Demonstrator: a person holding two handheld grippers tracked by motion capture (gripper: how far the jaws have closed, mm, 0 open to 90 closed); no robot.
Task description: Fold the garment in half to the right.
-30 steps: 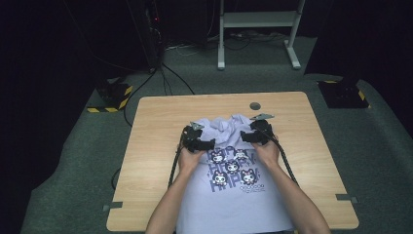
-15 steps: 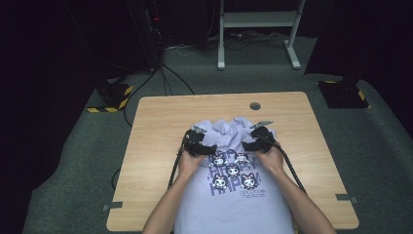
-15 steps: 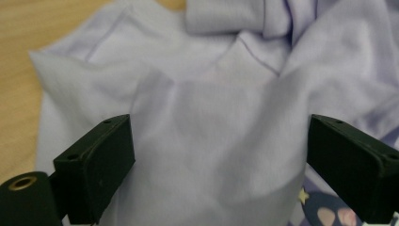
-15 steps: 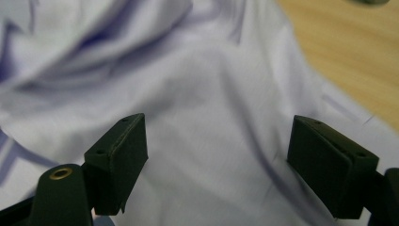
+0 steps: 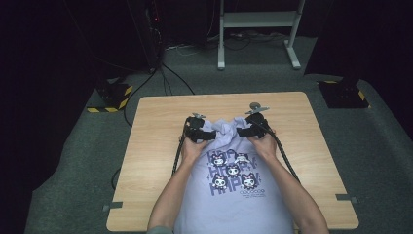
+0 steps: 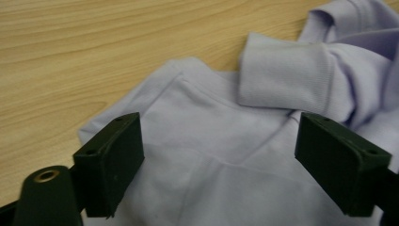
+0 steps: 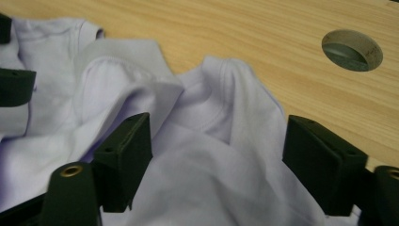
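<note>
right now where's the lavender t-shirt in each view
High view: the lavender t-shirt lies bottom centre on the table, bunched at its far end.
Left gripper view: it fills the lower right, under the open jaws.
Right gripper view: it covers the left and bottom.
Shared landmark: the shirt's bunched top on light wood.

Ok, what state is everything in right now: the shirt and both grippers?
Shirt: print up, top end bunched, lower part hanging off the near table edge.
Left gripper: open over the fabric, jaws just closing.
Right gripper: open over the collar area, jaws just closing.
Table: shirt on it.
</note>
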